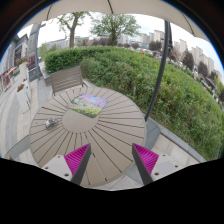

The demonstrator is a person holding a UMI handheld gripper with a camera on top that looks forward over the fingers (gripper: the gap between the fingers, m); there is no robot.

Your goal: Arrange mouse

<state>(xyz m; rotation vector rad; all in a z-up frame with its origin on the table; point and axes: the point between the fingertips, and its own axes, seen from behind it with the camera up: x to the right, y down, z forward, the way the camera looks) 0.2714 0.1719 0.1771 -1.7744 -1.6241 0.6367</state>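
A round wooden slatted table (100,135) stands ahead of the fingers. On its far side lies a flat mouse mat with a colourful picture (88,102). A small dark mouse (51,124) sits near the table's left rim, well ahead and left of the fingers. My gripper (112,165) hovers over the table's near edge. Its two fingers with magenta pads (76,158) stand wide apart with nothing between them.
A slatted chair (67,77) stands behind the table at the far left. A thick green hedge (150,75) runs behind and to the right. A dark parasol pole (163,60) rises at the right. The floor is pale paving (15,120).
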